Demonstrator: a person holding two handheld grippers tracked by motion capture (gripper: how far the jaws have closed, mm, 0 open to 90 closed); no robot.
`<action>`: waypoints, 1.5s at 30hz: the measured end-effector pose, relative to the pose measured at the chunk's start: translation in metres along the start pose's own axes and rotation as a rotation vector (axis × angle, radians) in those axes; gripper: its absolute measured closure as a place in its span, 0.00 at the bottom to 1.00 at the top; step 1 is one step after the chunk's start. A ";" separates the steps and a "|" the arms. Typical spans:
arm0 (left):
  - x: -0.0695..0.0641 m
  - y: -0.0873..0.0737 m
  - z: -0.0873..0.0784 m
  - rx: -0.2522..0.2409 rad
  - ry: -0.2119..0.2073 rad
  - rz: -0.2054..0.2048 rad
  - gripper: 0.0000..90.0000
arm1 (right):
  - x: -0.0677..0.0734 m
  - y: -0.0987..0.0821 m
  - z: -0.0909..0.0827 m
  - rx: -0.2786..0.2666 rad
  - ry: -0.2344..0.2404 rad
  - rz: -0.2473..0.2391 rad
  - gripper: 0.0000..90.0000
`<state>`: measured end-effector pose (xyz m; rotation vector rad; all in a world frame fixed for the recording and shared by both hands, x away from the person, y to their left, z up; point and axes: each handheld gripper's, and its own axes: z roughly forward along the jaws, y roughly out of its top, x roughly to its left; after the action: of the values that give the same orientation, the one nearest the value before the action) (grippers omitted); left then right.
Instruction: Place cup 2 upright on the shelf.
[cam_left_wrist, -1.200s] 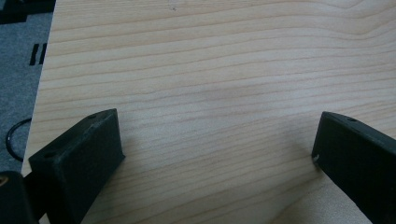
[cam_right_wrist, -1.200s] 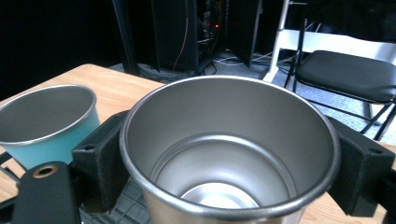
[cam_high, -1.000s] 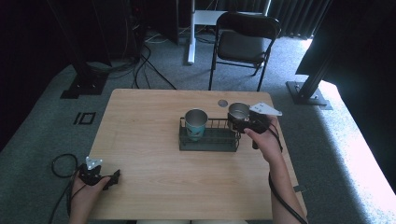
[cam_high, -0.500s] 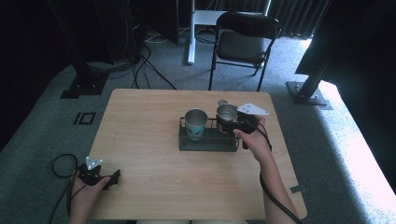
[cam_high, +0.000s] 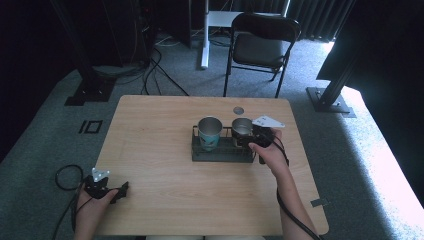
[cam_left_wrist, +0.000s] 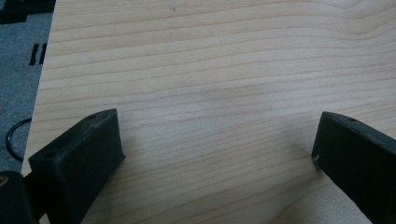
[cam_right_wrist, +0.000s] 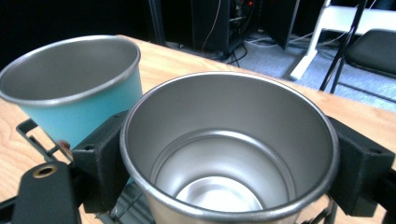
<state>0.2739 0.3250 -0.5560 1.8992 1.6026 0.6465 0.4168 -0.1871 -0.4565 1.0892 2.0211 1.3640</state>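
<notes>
The steel cup (cam_high: 242, 127), clamped in the right tongs (cam_high: 248, 135), has come down over the rack (cam_high: 220, 152); left tongs (cam_high: 119, 190) gape.

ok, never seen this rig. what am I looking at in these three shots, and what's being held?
No robot here: a person holds a two-jaw gripper in each hand. The high view looks down on a wooden table. The other two pictures come from cameras riding on the grippers, looking along their black jaws.

On the table stands a dark wire rack with a teal cup in it. The right gripper is shut on a steel cup at the rack's right end; in the right gripper view, its jaws clamp that cup from both sides, the teal cup beside it.

The left gripper rests near the table's front left corner, jaws wide open over bare wood, holding nothing. A small round disc lies behind the rack.
</notes>
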 end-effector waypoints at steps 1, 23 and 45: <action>0.000 0.000 0.000 0.000 0.000 0.000 0.03 | 0.000 -0.002 0.001 -0.004 -0.001 0.004 0.16; 0.000 0.000 0.000 0.000 0.000 0.000 0.03 | 0.004 -0.028 0.014 0.012 0.008 -0.039 0.16; 0.000 0.000 0.000 0.000 0.000 0.000 0.03 | 0.001 -0.027 0.001 0.028 0.043 -0.085 0.13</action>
<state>0.2739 0.3250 -0.5560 1.8994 1.6026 0.6466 0.4073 -0.1914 -0.4812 0.9819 2.0989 1.3307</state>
